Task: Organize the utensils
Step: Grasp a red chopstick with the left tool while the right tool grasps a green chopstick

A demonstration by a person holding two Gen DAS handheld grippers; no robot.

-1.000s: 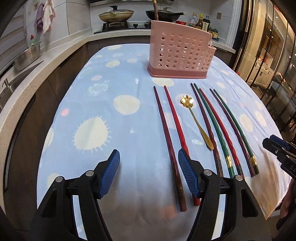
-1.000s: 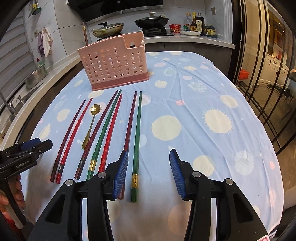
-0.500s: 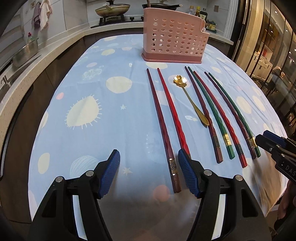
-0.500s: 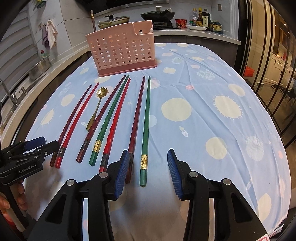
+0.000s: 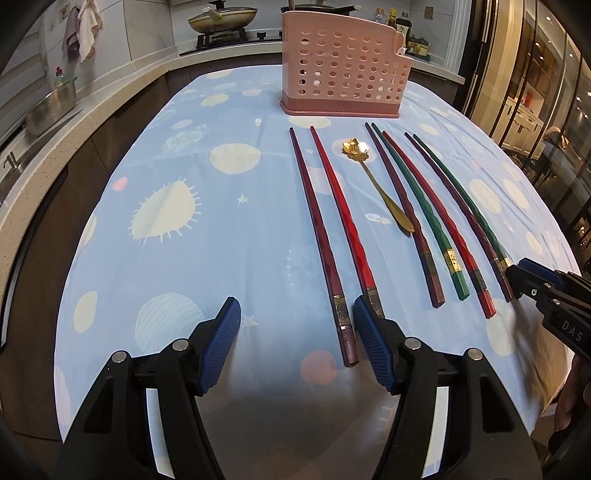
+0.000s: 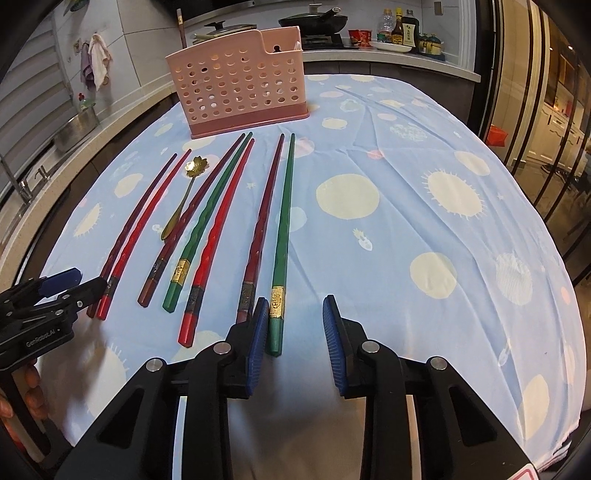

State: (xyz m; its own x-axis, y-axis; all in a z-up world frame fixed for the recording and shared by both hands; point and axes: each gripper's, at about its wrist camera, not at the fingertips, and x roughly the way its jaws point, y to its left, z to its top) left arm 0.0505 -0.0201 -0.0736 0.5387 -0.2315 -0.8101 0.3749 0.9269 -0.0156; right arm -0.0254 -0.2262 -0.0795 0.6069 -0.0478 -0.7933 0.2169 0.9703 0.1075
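A pink perforated utensil holder stands at the far side of the blue tablecloth. Several chopsticks lie side by side in front of it, with a gold flower spoon among them. My left gripper is open; the thick end of the leftmost dark red chopstick lies just inside its right finger. My right gripper is open over the thick end of the rightmost green chopstick. Each gripper also shows at the edge of the other view: left, right.
The table is covered by a blue cloth with pale circles. A kitchen counter with a metal bowl runs along the left. A stove with pans is behind the holder. Glass doors stand to the right.
Both grippers have moved forward and lower toward the thick ends of the chopsticks. The green chopstick's end now lies between my right fingers. Nothing has been picked up.
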